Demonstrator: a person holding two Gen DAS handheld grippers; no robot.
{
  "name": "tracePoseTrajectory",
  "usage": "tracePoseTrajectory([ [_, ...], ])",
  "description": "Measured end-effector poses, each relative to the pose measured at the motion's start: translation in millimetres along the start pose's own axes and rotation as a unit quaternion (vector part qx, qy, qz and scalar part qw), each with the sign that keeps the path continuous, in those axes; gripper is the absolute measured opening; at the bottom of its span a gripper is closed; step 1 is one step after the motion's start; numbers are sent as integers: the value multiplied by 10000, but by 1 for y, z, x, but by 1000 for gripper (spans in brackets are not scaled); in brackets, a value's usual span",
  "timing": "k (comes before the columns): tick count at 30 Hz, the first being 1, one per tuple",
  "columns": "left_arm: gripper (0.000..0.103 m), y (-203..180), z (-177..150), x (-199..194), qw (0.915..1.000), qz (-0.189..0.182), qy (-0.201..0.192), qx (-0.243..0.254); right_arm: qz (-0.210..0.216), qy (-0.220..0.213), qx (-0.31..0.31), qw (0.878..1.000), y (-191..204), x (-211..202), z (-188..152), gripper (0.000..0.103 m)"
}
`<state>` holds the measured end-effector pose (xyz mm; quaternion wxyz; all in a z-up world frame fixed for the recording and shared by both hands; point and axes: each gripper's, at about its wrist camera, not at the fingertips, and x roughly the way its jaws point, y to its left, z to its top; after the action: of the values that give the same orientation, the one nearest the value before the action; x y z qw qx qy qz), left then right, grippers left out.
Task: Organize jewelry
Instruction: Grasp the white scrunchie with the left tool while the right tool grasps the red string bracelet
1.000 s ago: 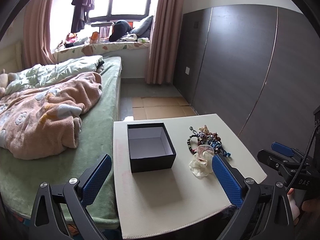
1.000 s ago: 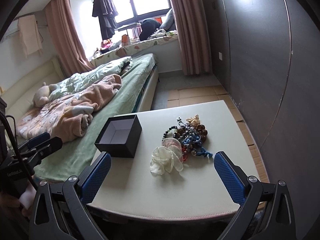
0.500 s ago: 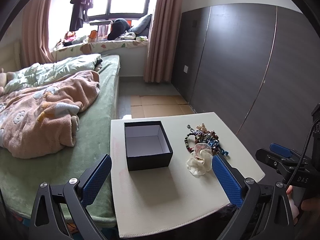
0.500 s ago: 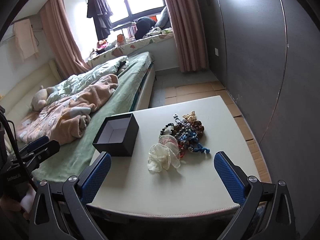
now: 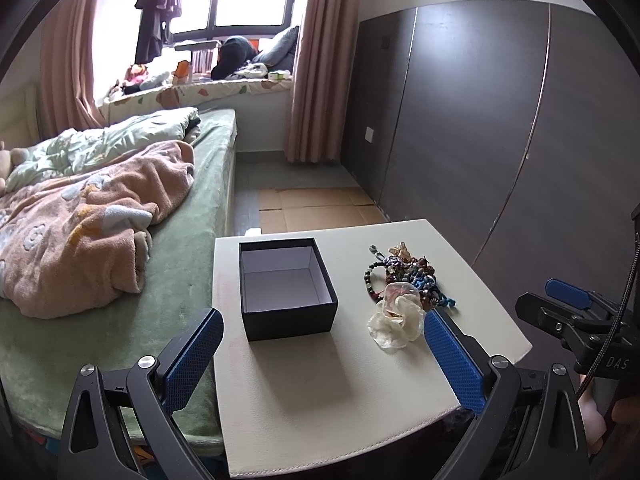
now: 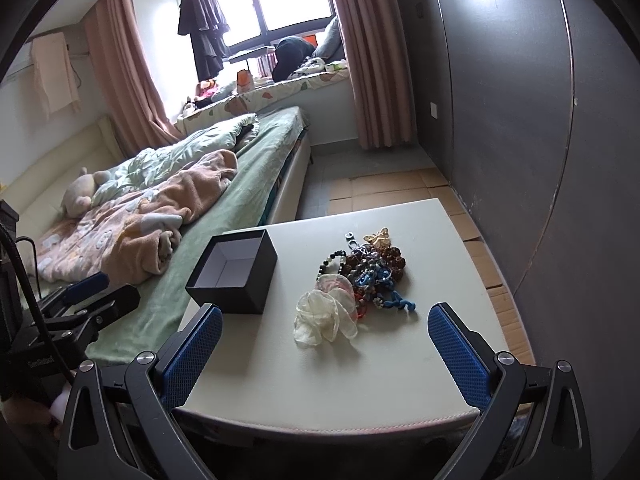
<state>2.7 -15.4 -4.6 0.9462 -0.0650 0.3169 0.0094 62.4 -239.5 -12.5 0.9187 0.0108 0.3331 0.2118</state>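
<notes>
Several beaded bracelets (image 6: 368,270) in brown, blue and dark tones lie tangled in one heap on the white table (image 5: 320,400), with a gold butterfly charm (image 6: 378,237) at the far end and a sheer cream scrunchie (image 6: 324,318) touching the near end. The open black box (image 5: 286,288), white-lined and empty, stands just beside the heap. Both the left gripper (image 5: 322,356) and the right gripper (image 6: 326,354) are spread wide and hold nothing, poised at the table's near edge. Compared with a second ago, both views have shifted slightly; the heap and box lie unmoved.
</notes>
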Motion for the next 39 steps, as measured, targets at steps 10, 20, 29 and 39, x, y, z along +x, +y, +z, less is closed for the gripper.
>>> tracePoseTrajectory([
  [10, 101, -6, -2, 16, 9999, -51, -102, 19, -1, -11, 14, 10000, -1, -2, 2, 103],
  [20, 101, -23, -4, 54, 9988, -482, 73, 9, -195, 45, 523, 9984, -38, 7, 8, 103],
  [29, 90, -54, -7, 103, 9949, -768, 652, 102, -258, 302, 1199, 9920, -72, 34, 12, 97],
  [39, 76, -71, -17, 163, 9873, -800, 1372, 79, -96, 844, 2038, 9753, -108, 72, 14, 84],
])
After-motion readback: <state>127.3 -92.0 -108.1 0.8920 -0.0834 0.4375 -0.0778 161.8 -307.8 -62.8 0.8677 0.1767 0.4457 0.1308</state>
